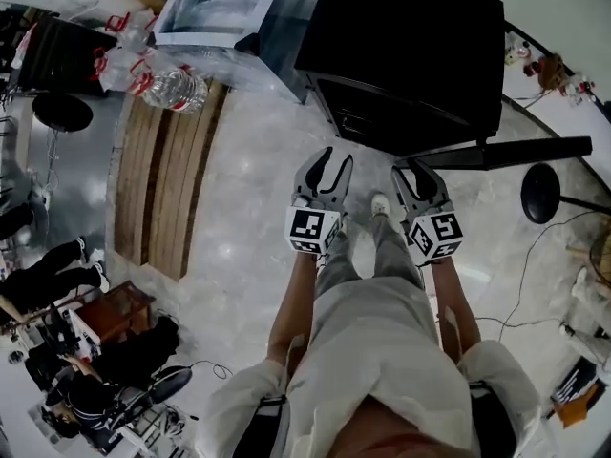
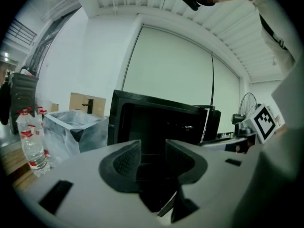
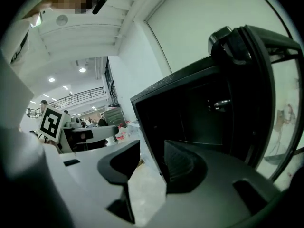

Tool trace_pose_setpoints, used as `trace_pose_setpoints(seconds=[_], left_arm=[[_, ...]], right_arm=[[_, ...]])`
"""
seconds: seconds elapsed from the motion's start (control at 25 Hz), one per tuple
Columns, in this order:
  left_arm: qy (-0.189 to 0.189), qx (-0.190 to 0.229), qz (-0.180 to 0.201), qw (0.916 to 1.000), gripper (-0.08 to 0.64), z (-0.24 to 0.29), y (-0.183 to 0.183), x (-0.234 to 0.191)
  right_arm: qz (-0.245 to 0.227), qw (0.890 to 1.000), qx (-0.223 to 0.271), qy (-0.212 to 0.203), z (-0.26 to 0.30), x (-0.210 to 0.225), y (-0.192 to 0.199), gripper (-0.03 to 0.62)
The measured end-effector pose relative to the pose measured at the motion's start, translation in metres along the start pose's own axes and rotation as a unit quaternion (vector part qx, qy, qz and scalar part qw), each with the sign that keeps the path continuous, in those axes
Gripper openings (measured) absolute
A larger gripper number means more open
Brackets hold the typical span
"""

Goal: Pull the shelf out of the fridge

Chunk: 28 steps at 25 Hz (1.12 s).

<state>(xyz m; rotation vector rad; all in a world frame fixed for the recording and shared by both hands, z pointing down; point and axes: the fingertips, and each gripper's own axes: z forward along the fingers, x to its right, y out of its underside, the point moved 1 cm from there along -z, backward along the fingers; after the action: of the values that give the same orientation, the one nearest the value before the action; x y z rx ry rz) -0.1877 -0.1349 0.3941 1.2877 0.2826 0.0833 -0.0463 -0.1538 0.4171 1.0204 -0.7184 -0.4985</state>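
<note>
A black mini fridge [image 1: 410, 55] stands on the floor ahead of me, its door [image 1: 516, 151] swung open to the right. The inside is dark and I cannot make out the shelf clearly. My left gripper [image 1: 336, 157] hovers short of the fridge front, its jaws a narrow gap apart with nothing between them [image 2: 153, 151]. My right gripper [image 1: 412, 170] is beside it, near the door's hinge side, also slightly apart and empty [image 3: 152, 151]. The left gripper view looks straight at the fridge opening [image 2: 156, 122]. In the right gripper view the fridge [image 3: 190, 113] and its door [image 3: 266, 94] are seen from the right.
A wooden pallet [image 1: 162, 179] lies to the left with water bottles [image 1: 177, 89] and a plastic-lined bin [image 1: 224, 8] beyond it. A round black stool [image 1: 541, 192] and a floor cable are at the right. People [image 1: 57, 265] sit at the lower left.
</note>
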Motion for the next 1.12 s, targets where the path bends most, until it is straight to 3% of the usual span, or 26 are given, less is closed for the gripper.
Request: trace_pose_setpoints(seconds=[0.2,0.4,0.76,1.12], left_arm=[[0.056,-0.012,-0.013,0.9983,0.163,0.006,0.011,-0.013],[0.091,-0.028,-0.018,0.9953,0.163,0.022,0.036,-0.015],[0.121,-0.046,-0.029,0.9912,0.160,0.056,0.082,-0.012],[0.114,-0.056,-0.053,0.9904,0.160,0.086,0.130,-0.022]], right_arm=[[0.020,0.997,0.016,0.072,-0.001,0.003,0.013,0.153],[0.047,0.992,0.028,0.114,0.001,0.015,0.036,0.153],[0.103,0.984,0.044,0.141,0.015,0.036,0.075,0.153],[0.135,0.977,0.049,0.156,0.028,0.066,0.114,0.152]])
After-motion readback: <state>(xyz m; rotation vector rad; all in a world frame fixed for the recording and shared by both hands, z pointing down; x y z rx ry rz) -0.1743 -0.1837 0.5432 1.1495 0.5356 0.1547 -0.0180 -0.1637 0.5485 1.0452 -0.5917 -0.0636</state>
